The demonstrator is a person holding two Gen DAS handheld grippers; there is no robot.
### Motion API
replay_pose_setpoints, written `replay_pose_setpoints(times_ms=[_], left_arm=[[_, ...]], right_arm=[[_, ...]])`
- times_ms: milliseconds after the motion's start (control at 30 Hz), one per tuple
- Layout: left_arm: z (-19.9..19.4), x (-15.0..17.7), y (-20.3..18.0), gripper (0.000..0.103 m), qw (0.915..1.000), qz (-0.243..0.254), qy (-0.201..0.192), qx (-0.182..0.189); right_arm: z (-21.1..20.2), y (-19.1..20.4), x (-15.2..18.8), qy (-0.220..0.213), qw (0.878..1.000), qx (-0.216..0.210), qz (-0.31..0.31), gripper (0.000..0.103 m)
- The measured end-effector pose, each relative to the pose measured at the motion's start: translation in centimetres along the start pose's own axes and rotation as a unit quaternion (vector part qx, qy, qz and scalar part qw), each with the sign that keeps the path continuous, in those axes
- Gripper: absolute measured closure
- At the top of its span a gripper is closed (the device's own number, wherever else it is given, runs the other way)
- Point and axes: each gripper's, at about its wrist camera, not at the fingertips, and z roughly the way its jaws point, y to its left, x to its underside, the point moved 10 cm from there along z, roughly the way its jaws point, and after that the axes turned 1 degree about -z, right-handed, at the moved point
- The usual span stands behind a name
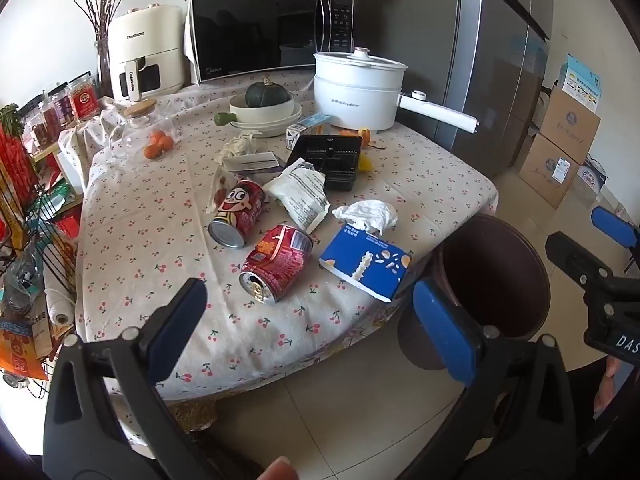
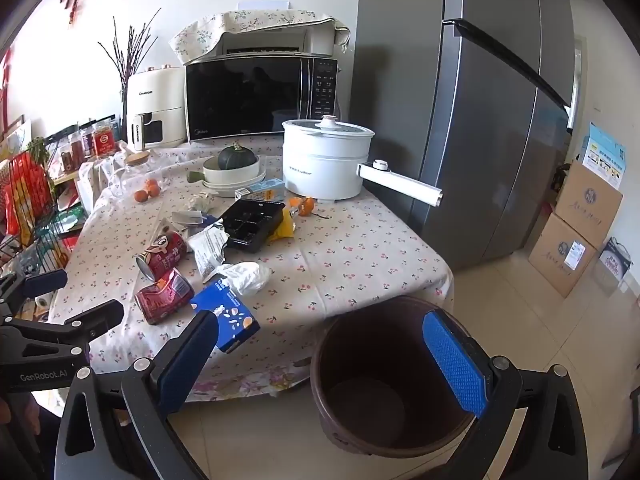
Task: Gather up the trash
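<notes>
Both tongs hang spread and hold nothing, near the brown bin [image 2: 384, 384].

The left tongs [image 1: 308, 328] are spread above the bench [image 1: 132, 240] edge, left of the bin; the right tongs [image 2: 320, 360] are spread over the bin's rim. The trash lies on the bench, left of the bin: a blue carton [image 1: 366, 262] just beside it, a crumpled tissue [image 1: 366, 212] behind the carton, two red cans [image 1: 276, 262] on their sides further left, and a black tray [image 1: 328, 158] well behind.
</notes>
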Motion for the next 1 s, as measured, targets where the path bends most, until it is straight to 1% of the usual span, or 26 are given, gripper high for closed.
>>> replay_pose_setpoints(times_ms=[33,67,167,233,267,467,1000], left_arm=[[-0.4,0.3,-0.5,0.000,1.0000,0.007,-0.004,-0.004],[-0.3,0.1,-0.5,0.000,1.0000,0.005,0.005,-0.002],[-0.3,0.2,-1.0,0.000,1.0000,0.005,0.002,-0.001],[-0.5,0.0,-0.6,0.000,1.0000,0.003,0.002,0.003],[-0.5,0.0,-0.5,0.000,1.0000,0.003,0.002,0.003],[-0.6,-0.2,-0.4,0.000,1.0000,0.000,-0.002,0.007],[-0.4,-0.4,0.4,0.000,1.0000,-0.008,-0.006,-0.001]], right_arm=[[0.0,0.0,0.0,0.002,1.000,0.000,0.000,0.000],[0.0,0.1,0.0,0.003,1.000,0.001,0.000,0.000],[0.0,0.3,0.4,0.005,1.000,0.002,0.000,0.000],[0.0,0.5,0.5,0.007,1.000,0.002,0.002,0.000],[0.3,0.2,0.2,0.009,1.000,-0.005,0.003,0.000],[0.2,-0.1,0.0,0.002,1.000,-0.002,0.003,0.000],[0.1,-0.5,-0.3,0.001,1.000,0.002,0.013,0.000]])
